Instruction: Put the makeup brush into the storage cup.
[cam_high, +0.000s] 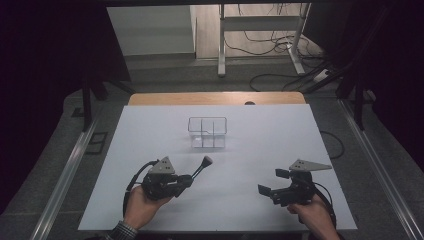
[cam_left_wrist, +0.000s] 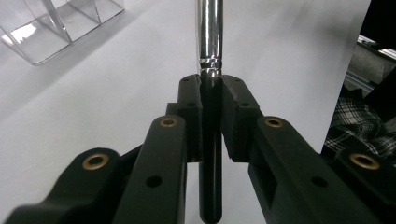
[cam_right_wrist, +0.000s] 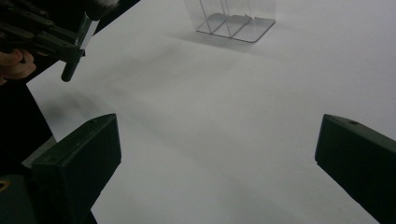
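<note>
1. While the left gripper (cam_high: 186, 181) hovers near the bench's (cam_high: 150, 210) near edge, its fingers are clamped on the brush (cam_high: 201, 168) handle.
2. The brush's long axis points toward the far edge.
3. The right gripper (cam_high: 272, 182), fingers apart and empty, hangs by the near right corner.
4. The clear organizer (cam_high: 207, 132) stands farther in, nearer the left hand.

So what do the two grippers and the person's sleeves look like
Both grippers are black, each with two blocky jaws. The left gripper and the right gripper each carry a grey three-cornered plate on top and trail a black cable. Brass-coloured rivets dot the left one's linkage. A plaid sleeve shows at the left wrist.
</note>
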